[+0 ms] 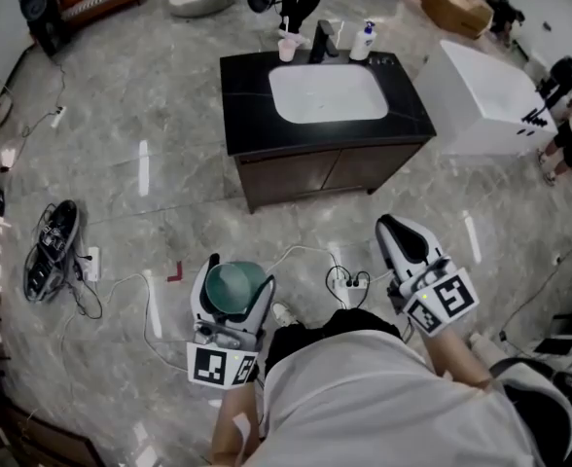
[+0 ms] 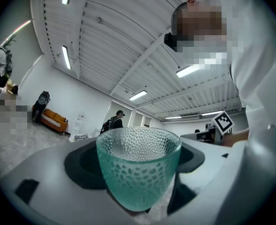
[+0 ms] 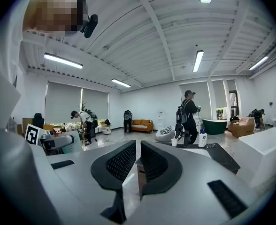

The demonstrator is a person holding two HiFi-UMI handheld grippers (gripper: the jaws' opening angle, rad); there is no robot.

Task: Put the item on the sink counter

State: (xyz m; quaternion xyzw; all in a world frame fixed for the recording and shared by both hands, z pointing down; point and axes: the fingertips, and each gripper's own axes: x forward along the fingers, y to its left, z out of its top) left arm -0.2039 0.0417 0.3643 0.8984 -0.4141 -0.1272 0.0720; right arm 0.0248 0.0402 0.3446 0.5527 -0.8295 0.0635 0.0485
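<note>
1. left gripper view shows the green glass cup (image 2: 139,165) upright between the two dark pads of the left claw (image 2: 138,159). the pads press its dimpled wall from either side, so this claw is gripping the cup, with its jaws held wide by the cup's girth.
2. the hold sits low on the body with the mouth up. that probably keeps the cup level and leaves its base free to be set down flat.
3. right gripper view shows the right claw (image 3: 138,156) with its ribbed pads almost together. only a sliver of gap is left and nothing is in it, so it is closed and empty, and it looks like the spare hand for now.
4. head view shows both claws just in front of the person's body, above the marble floor (image 1: 150,115). a power strip (image 1: 349,282) and its cables lie between them.
5. further off stands the sink counter (image 1: 247,95), well apart from the cup, with open floor between.
6. its white basin (image 1: 328,92) fills the middle of the black top.
7. a pink cup (image 1: 286,49), a tap (image 1: 320,39) and a pump bottle (image 1: 364,40) crowd the far edge. the bare strip left of the basin looks the easiest place to set the cup down.
</note>
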